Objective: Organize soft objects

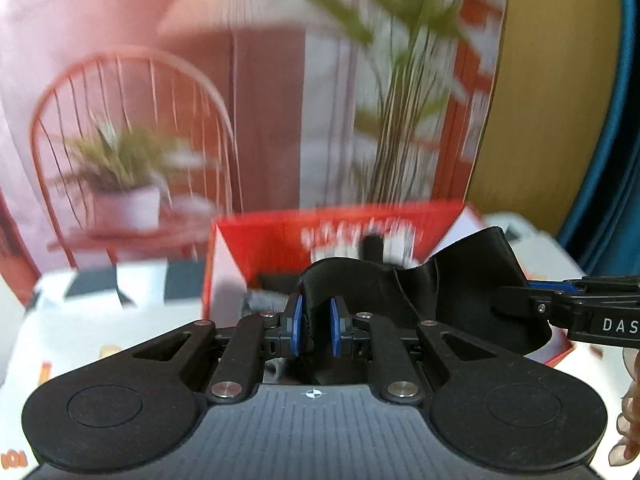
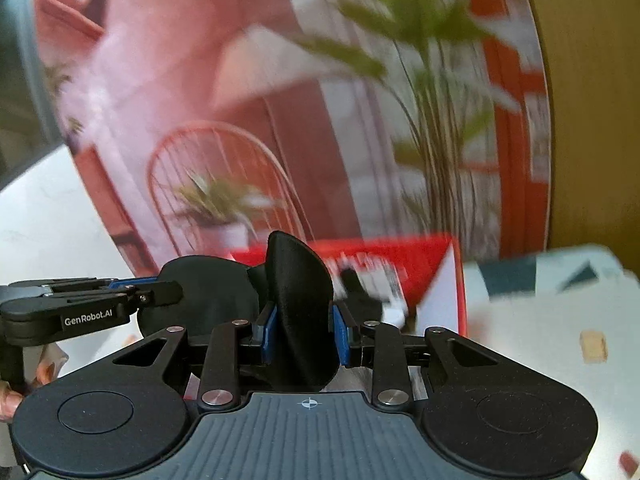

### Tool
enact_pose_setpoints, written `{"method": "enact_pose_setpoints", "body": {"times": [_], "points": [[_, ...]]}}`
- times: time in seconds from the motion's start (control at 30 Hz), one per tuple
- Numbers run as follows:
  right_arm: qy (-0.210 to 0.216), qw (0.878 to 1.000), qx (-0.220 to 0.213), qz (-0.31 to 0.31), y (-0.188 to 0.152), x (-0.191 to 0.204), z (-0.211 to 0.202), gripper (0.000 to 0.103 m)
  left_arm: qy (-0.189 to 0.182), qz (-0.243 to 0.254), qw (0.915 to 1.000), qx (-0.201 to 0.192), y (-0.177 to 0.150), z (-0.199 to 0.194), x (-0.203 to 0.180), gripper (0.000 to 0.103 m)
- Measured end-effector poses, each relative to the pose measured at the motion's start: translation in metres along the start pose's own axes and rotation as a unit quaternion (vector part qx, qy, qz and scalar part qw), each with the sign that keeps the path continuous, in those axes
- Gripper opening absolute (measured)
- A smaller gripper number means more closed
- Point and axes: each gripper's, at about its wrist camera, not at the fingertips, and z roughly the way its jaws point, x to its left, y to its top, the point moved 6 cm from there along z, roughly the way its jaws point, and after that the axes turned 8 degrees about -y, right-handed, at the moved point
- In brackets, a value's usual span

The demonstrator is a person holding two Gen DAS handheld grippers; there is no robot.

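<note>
I gripped a black sleep mask (image 1: 460, 280) from both ends, above an open red box (image 1: 352, 232). My left gripper (image 1: 316, 330) was clenched on one folded eye cup, blue pads (image 1: 297, 322) pressing its sides; my right gripper (image 2: 305, 334) pinched the other cup on edge.

The left view showed grey and black items lying inside the box, and my right gripper (image 1: 532, 298) entering from the right. The right view showed the patterned tablecloth (image 2: 560, 296) beside the box and my left gripper (image 2: 132, 288) coming in from the left. Behind both stood a blurred backdrop with a red chair (image 1: 132, 140) and plants.
</note>
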Motion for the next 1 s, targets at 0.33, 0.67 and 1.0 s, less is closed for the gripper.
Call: {"method": "enact_pose_setpoints", "body": {"times": [0.33,0.67,1.0], "points": [[-0.033,0.994,0.107,0.021,-0.026,-0.018,0.071,0.026,0.02,0.013,0.9953,0.094,-0.019,0.051,0.021,0.016],[-0.041,0.99,0.131,0.034,-0.029,-0.021,0.081,0.025,0.023,0.019,0.9942,0.104,-0.022,0.057,0.025,0.019],[-0.036,0.996,0.073,0.046,-0.017,-0.023,0.051,0.046,0.007,0.035,0.9989,0.029,-0.011,0.012,0.011,0.066]]}}
